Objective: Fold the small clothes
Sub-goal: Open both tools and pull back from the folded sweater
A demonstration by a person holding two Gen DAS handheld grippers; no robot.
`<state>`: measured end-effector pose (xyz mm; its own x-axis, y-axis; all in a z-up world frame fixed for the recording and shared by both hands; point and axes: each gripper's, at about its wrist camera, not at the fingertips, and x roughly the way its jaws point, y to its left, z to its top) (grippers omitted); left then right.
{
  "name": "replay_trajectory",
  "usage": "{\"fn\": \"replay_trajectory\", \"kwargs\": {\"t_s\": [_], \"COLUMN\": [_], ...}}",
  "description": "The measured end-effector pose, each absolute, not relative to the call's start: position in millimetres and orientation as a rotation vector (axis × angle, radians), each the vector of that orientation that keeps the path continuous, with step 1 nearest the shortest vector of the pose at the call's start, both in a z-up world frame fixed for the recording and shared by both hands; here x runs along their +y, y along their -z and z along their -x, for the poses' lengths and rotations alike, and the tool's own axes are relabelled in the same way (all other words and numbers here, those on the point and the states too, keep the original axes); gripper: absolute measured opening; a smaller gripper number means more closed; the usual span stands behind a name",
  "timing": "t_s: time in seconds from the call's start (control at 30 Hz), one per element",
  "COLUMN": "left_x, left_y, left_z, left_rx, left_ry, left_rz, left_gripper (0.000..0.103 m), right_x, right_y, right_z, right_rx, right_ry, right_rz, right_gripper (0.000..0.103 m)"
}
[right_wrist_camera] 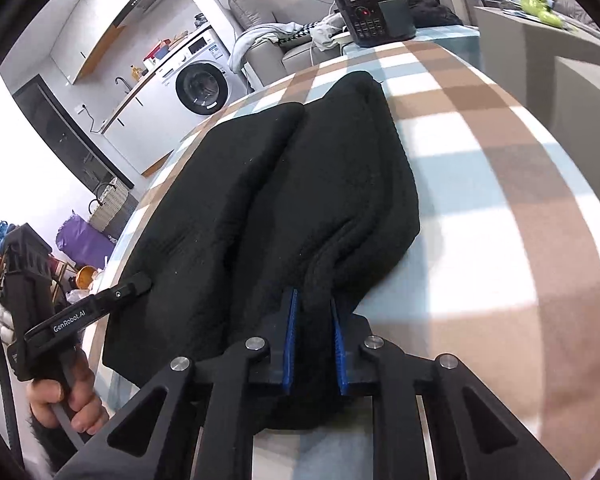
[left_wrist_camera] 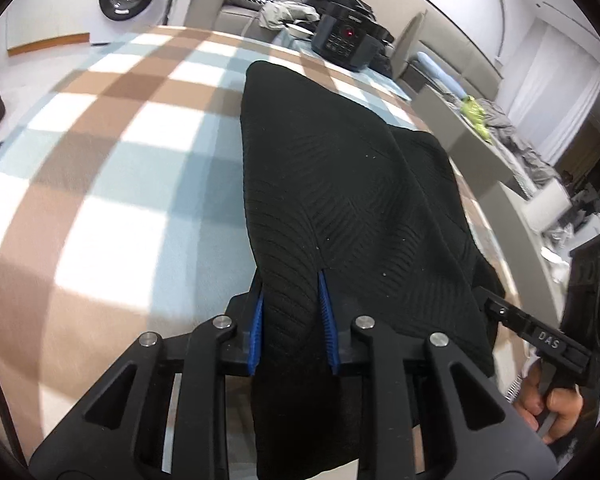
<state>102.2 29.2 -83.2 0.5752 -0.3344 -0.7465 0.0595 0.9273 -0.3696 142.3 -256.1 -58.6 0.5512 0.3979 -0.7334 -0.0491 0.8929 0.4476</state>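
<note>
We've got the black ribbed knit garment (left_wrist_camera: 340,184) on the checked-cloth tabletop (left_wrist_camera: 112,168), w/ left gripper (left_wrist_camera: 291,286) & right gripper (right_wrist_camera: 314,302) each clamped narrow on its near edge.

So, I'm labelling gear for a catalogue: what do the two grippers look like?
Both are matte black, with cut-out linkage arms, silver pivot pins and ridged blue pads. The left gripper shows white "GenRobot.AI" lettering on its finger in the right wrist view. The right gripper reads "DAS" in the left wrist view. No sleeves are visible.
</note>
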Motion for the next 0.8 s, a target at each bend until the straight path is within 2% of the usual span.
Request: {"fn": "replay_trajectory", "kwargs": {"t_s": [0.1, 0.2, 0.3, 0.37, 0.43, 0.63, 0.7, 0.73, 0.8], "left_x": [38.9, 48.6, 56.9, 60.6, 60.7, 29.0, 16.9, 12.8, 8.3], "left_y": [82.6, 79.9, 70.6, 64.4, 58.7, 47.7, 48.1, 50.7, 57.6], "left_z": [-122.2, -126.8, -112.5, -103.9, -95.1, -80.2, -75.2, -74.5, -72.5], "left_rx": [0.926, 0.941, 0.907, 0.879, 0.865, 0.844, 0.842, 0.838, 0.840], "left_ry": [0.204, 0.196, 0.161, 0.147, 0.147, 0.242, 0.261, 0.279, 0.281], "left_rz": [0.304, 0.320, 0.305, 0.301, 0.310, 0.259, 0.231, 0.215, 0.184], "left_gripper": [0.021, 0.025, 0.037, 0.052, 0.059, 0.064, 0.064, 0.067, 0.068], "right_x": [-244.6, -247.5, -256.3, -252.3, -239.6, -202.3, -198.7, -199.8, -202.1], "right_y": [58.0, 49.0, 30.7, 21.2, 17.6, 44.7, 56.6, 59.0, 46.7], "right_z": [-162.7, -159.8, -138.8, -126.8, -122.2, -140.5, -147.3, -149.4, -143.5], "right_rx": [0.966, 0.970, 0.904, 0.888, 0.885, 0.941, 0.960, 0.970, 0.922], "right_ry": [-0.267, -0.250, -0.250, -0.326, -0.404, -0.521, -0.517, -0.525, -0.561], "right_rz": [-0.382, -0.363, -0.359, -0.370, -0.375, -0.372, -0.373, -0.405, -0.413], "right_gripper": [0.016, 0.023, 0.027, 0.027, 0.027, 0.028, 0.018, 0.009, 0.005]}}
